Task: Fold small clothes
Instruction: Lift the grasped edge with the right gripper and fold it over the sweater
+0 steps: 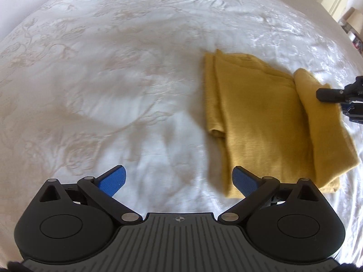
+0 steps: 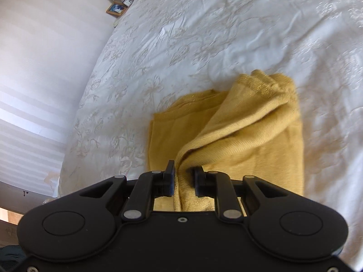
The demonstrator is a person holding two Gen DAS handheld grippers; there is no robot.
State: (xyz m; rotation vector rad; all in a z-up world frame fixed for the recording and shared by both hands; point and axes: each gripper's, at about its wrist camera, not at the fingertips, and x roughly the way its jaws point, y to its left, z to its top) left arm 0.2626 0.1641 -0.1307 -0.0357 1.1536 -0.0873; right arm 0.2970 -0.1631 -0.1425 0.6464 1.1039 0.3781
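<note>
Black tongs [image 1: 179, 181] with blue pads [image 1: 112, 180], silver pivot screws, ribbed grey base.

The left gripper [image 1: 179, 180] points steeply down, blue pads spread wide with nothing between. The right gripper [image 2: 184, 176] angles down, its jaws nearly closed, pinching yellow cloth [image 2: 238, 140].

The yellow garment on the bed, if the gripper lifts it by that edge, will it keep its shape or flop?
Probably flop: the yellow garment already drapes in soft folds from the right gripper, shut on its edge. It looks like a light knit, so it likely lifts easily. Its loosely stacked layers may well slide apart on the bedspread.
</note>
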